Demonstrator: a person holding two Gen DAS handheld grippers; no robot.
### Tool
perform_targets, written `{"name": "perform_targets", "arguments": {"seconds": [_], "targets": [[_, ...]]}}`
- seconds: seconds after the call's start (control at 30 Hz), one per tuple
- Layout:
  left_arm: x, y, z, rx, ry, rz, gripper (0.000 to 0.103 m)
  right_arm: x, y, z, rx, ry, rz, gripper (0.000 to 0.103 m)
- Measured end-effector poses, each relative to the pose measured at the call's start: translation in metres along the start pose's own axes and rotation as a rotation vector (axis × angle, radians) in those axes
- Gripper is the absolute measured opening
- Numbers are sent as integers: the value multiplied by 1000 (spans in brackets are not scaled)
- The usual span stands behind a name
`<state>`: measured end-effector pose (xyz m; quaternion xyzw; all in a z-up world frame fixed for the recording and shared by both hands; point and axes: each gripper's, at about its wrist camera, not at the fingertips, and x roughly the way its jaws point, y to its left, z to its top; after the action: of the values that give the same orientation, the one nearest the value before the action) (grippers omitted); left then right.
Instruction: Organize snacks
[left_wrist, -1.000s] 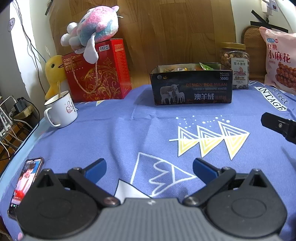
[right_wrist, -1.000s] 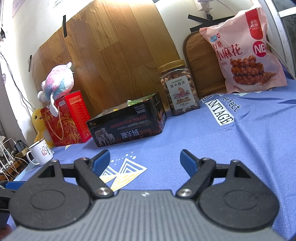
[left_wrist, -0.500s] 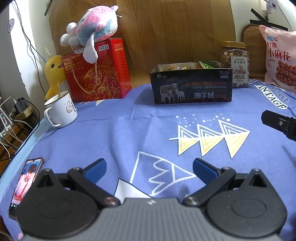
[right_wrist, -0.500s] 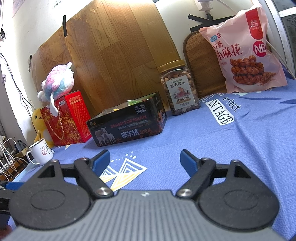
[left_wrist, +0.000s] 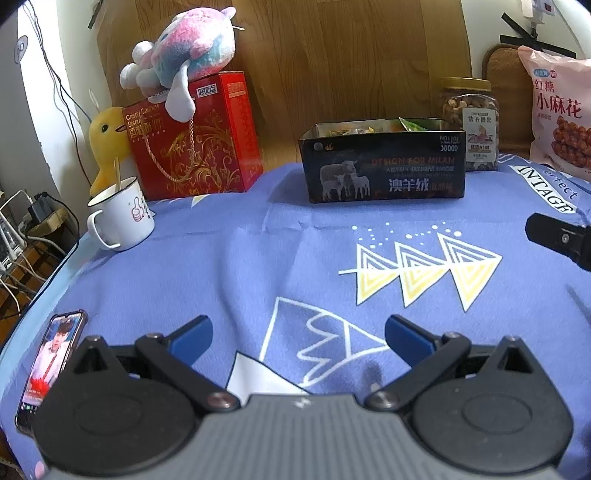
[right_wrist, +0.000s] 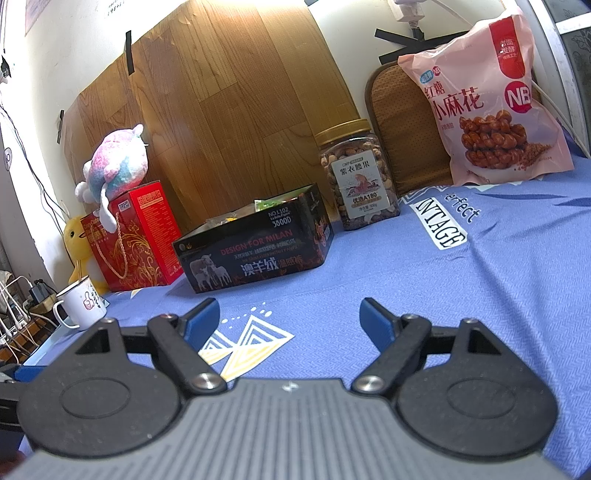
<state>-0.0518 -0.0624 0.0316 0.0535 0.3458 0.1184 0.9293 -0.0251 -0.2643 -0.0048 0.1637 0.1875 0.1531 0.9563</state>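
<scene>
Grippers, left (left_wrist: 298, 338) and right (right_wrist: 290, 316), gape empty; we see packets inside the black box (left_wrist: 384, 166), fitting start or finish.

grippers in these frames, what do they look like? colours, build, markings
Both match: left gripper and right gripper have blue fingertip pads on black linkage arms with silver pivot screws, two round black discs, and a grey ribbed body with a small white mark at its front edge. No cables, hands or sleeves are visible.
</scene>
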Motion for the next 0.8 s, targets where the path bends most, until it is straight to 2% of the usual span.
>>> {"name": "perform_targets", "arguments": {"seconds": [0.8], "targets": [[0,1,0,0,-7,3,103,0,0,0,1,-1,0,85]]}}
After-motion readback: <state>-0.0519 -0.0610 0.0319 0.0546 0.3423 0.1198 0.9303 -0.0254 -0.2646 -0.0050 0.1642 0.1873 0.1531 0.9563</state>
